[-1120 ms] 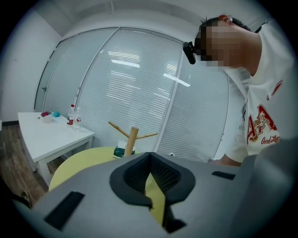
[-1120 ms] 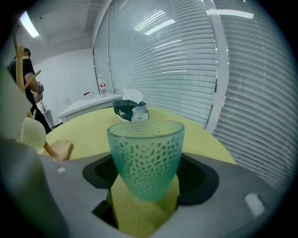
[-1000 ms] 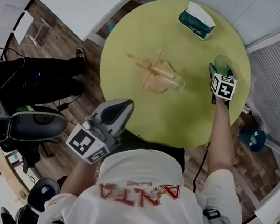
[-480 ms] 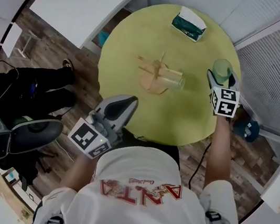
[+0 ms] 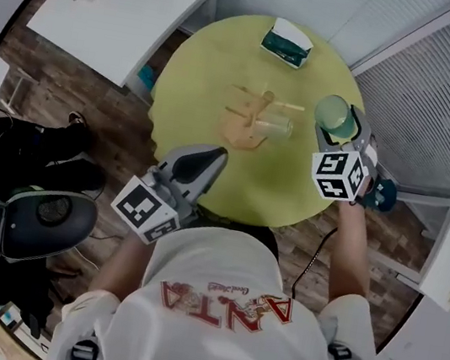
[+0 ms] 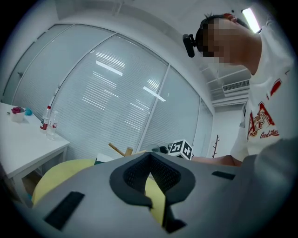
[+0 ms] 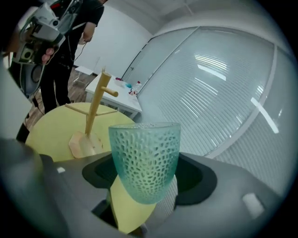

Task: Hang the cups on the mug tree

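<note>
A wooden mug tree [image 5: 253,113] stands mid-table on the round yellow-green table [image 5: 201,68], with a clear glass cup [image 5: 275,126] on one of its pegs. My right gripper [image 5: 341,133] is shut on a green dimpled cup [image 5: 335,116], held upright above the table's right edge. In the right gripper view the green cup [image 7: 145,162] fills the jaws, and the mug tree [image 7: 94,109] stands beyond it to the left. My left gripper [image 5: 210,157] hovers at the table's near edge, shut and holding nothing. In the left gripper view its jaws [image 6: 150,179] point toward the tree's top [image 6: 119,149].
A green tissue box [image 5: 285,43] lies at the table's far side. A white side table [image 5: 117,7] with small bottles stands at the far left. An office chair [image 5: 40,212] and a seated person in black [image 5: 8,147] are on the left. Window blinds run along the right.
My right gripper has risen with the green cup, which now looks larger and nearer the head camera. The left gripper stays near the table's front edge.
</note>
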Motion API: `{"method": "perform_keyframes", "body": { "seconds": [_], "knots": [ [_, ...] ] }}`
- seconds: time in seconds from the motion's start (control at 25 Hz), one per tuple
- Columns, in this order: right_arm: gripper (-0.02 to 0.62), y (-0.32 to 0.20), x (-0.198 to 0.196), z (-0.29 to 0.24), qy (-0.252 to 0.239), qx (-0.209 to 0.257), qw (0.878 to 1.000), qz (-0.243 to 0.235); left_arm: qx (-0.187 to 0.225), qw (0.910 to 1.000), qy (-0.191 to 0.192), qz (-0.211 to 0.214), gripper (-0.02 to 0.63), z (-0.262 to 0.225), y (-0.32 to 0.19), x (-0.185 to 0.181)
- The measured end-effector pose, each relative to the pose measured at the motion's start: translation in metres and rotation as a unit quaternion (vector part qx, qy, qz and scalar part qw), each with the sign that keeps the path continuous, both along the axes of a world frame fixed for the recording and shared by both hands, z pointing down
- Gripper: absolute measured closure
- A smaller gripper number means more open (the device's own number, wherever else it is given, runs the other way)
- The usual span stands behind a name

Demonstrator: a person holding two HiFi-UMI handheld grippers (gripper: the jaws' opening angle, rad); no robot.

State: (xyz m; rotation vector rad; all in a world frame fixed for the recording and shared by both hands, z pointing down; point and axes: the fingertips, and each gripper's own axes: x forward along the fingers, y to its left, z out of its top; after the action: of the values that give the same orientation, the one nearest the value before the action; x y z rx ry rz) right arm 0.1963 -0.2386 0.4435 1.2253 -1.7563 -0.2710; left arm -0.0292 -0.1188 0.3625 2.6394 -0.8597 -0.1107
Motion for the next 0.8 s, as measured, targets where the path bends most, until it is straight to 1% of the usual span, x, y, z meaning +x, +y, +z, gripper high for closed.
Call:
{"method": "perform_keyframes", "body": {
  "seconds": [0.12, 0.24, 0.32, 0.48, 0.64, 0.8],
  "knots": [
    [0.245, 0.002, -0.012, -0.003, 0.084, 0.002, 0.996, -0.022, 0.0, 1.0, 0.008, 0.005, 0.597, -0.003, 0.004, -0.015],
    [0.245, 0.003, -0.024, -0.008, 0.147, 0.0, 0.988, -0.041, -0.001, 0.9999, 0.012, 0.006, 0.597, -0.003, 0.006, -0.028],
    [0.245, 0.004, -0.029, -0.01, 0.188, -0.006, 0.981, -0.047, -0.002, 0.9998, 0.016, 0.011, 0.597, -0.002, 0.007, -0.032],
    [0.245, 0.008, -0.041, -0.004, 0.279, -0.025, 0.958, -0.063, -0.001, 0.9993, 0.032, 0.02, 0.597, -0.005, 0.008, -0.039],
    [0.245, 0.009, -0.056, -0.001, 0.342, -0.042, 0.935, -0.078, 0.002, 0.9988, 0.04, 0.027, 0.597, -0.006, 0.009, -0.046],
    [0.245, 0.011, -0.062, 0.003, 0.398, -0.065, 0.912, -0.074, 0.001, 0.9986, 0.044, 0.029, 0.597, -0.005, 0.01, -0.056]
  ]
}}
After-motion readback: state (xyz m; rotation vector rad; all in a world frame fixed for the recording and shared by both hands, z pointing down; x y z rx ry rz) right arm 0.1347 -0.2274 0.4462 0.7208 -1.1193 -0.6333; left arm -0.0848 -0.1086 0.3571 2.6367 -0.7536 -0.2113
